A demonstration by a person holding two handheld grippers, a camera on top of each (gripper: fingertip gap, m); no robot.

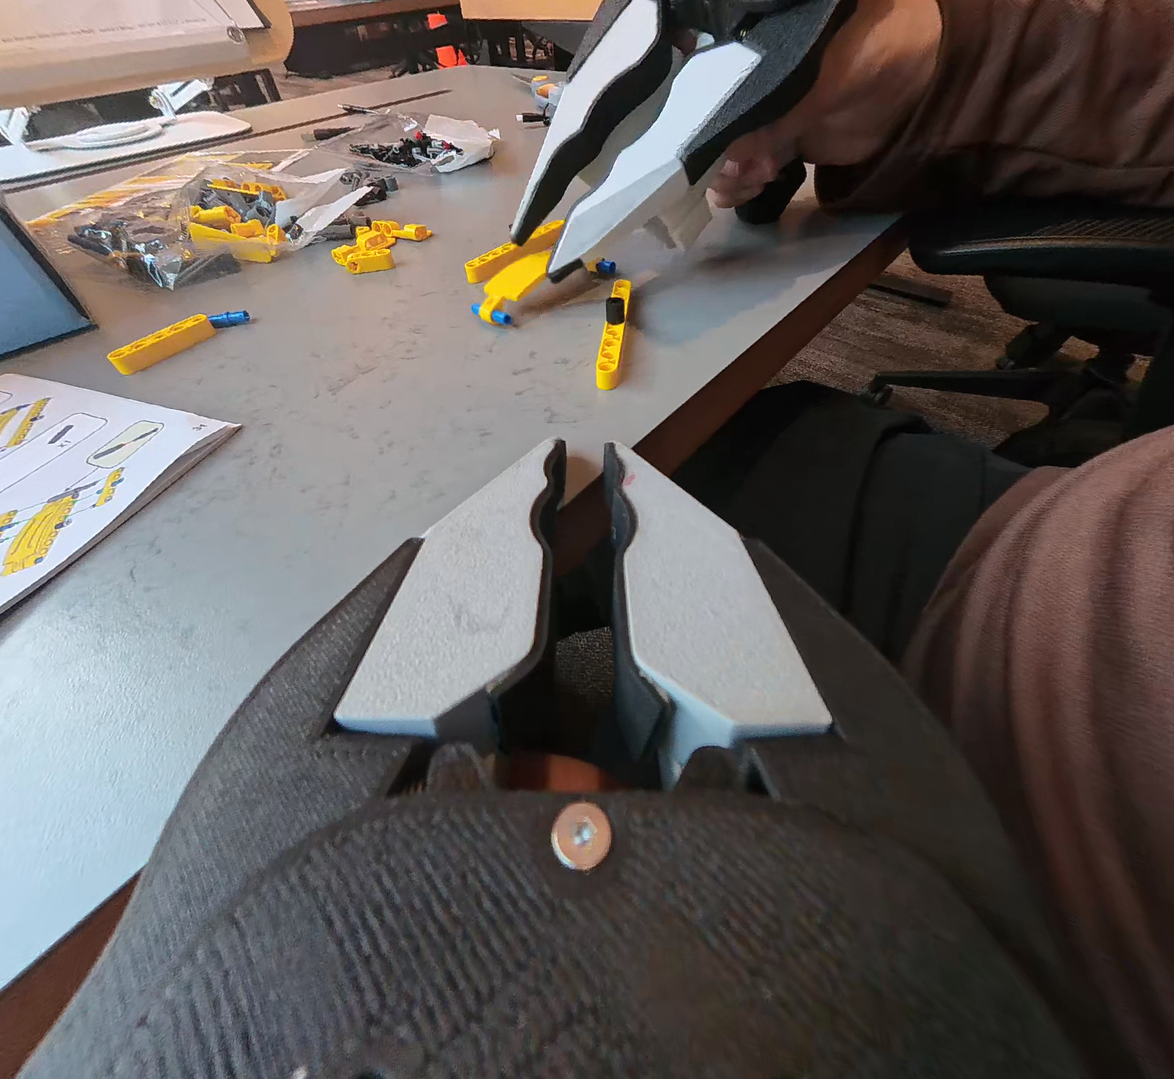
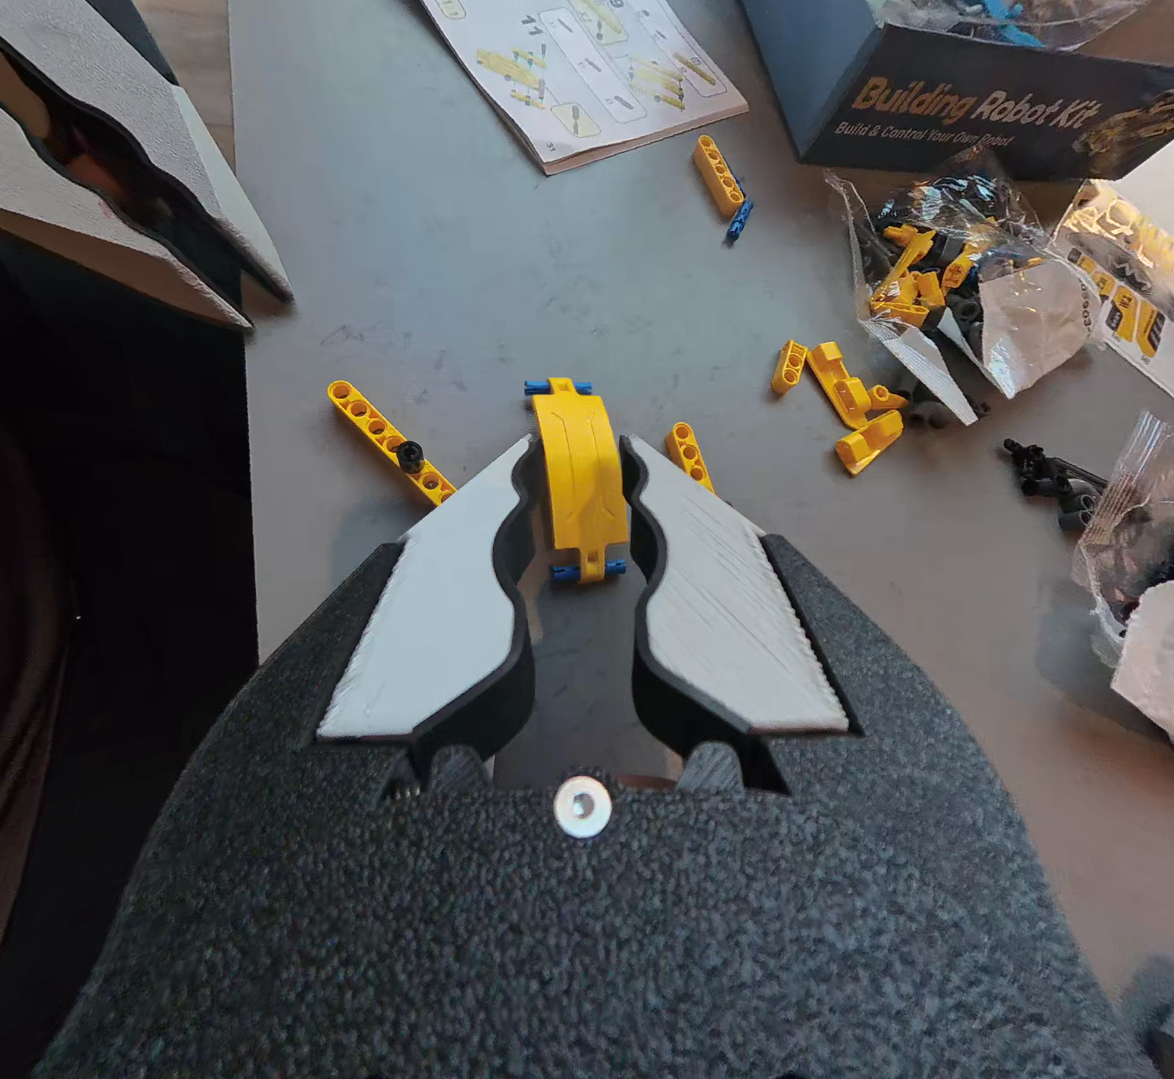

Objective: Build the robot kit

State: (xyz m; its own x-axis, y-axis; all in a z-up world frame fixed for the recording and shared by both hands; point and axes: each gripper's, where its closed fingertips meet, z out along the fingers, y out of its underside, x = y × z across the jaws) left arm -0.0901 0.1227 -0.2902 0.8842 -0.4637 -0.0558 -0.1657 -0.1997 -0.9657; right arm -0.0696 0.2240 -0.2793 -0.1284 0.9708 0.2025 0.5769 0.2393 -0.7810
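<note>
Yellow curved panel (image 2: 581, 480), with blue pins at both ends, is lying flat on the grey tabletop (image 2: 445, 261) and sitting between the fingers of the right tongs (image 2: 577, 445). Right tongs are standing open to about the panel's width, tips flanking it on both sides; whether the pads are touching it cannot be told. In the left wrist view the right tongs (image 1: 537, 258) are angling down with tips at the tabletop over the panel (image 1: 518, 280).

Left tongs (image 1: 584, 451) are hovering over the near tabletop edge, well apart from the parts, fingers nearly together with a narrow gap and gripping nothing.

Long yellow beam with a black pin (image 2: 387, 442) is lying just left of the panel; a second yellow beam (image 2: 689, 451) is lying just right of it, partly under the right finger. Farther off: a beam with a blue pin (image 2: 721, 178), loose yellow pieces (image 2: 845, 397), open parts bags (image 2: 953, 286), an instruction booklet (image 2: 572, 32) and a dark kit box (image 2: 953, 83).
</note>
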